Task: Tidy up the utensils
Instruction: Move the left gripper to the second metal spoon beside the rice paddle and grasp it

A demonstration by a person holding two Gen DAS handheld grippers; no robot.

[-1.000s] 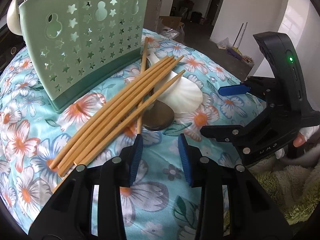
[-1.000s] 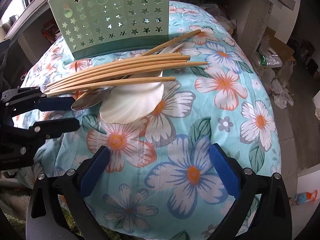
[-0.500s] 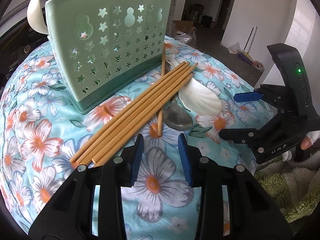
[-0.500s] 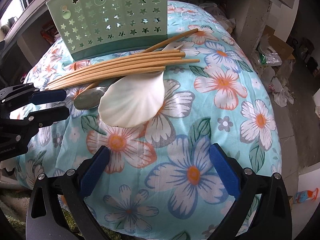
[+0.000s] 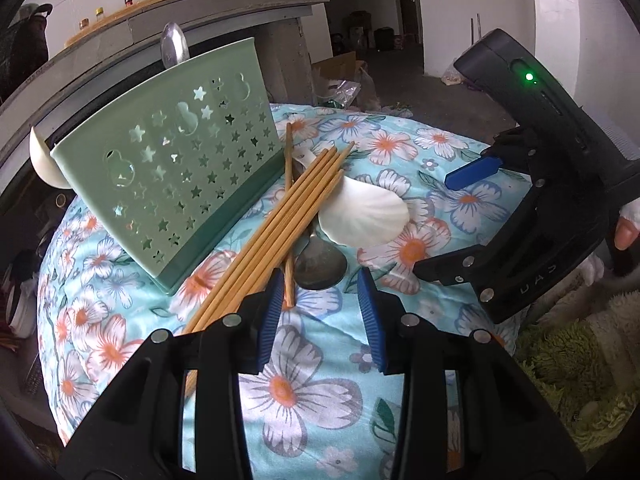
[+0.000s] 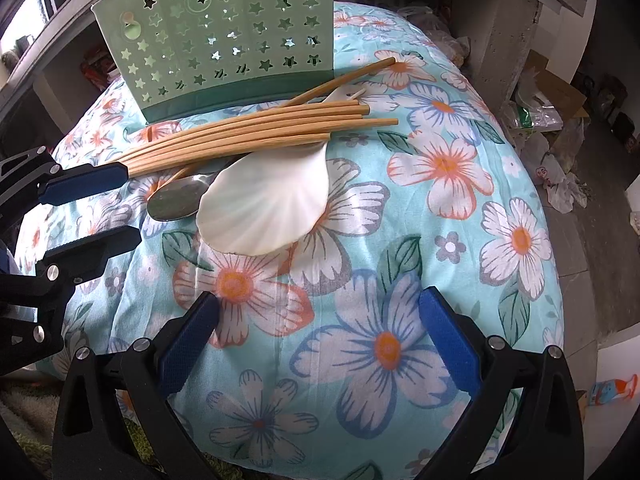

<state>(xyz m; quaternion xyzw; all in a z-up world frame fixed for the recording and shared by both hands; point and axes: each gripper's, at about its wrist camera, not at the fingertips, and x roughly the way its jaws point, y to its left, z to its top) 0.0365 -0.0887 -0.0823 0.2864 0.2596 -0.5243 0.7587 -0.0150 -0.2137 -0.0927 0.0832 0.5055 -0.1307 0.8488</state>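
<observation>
A green perforated utensil holder (image 5: 168, 168) (image 6: 224, 36) stands on the floral cloth (image 5: 304, 392). It holds a metal spoon (image 5: 174, 45) and a white spoon (image 5: 42, 164). Several wooden chopsticks (image 5: 276, 232) (image 6: 256, 132) lie beside it, over a metal spoon (image 5: 320, 266) (image 6: 176, 202) and a white shell-shaped spoon (image 5: 368, 216) (image 6: 268, 204). My left gripper (image 5: 318, 320) (image 6: 94, 208) is open at the near ends of the chopsticks and spoon. My right gripper (image 6: 316, 340) (image 5: 456, 220) is open and empty, in front of the shell spoon.
The cloth covers a rounded surface that falls away on all sides. A grey concrete counter (image 5: 224, 12) stands behind the holder. A green shaggy rug (image 5: 568, 368) lies on the floor at the right. Bags and clutter (image 6: 548, 128) lie on the floor beyond.
My left gripper has moved right and closer along the chopsticks toward their near ends and the metal spoon. The right gripper has edged closer to the shell spoon. Both stay open.
</observation>
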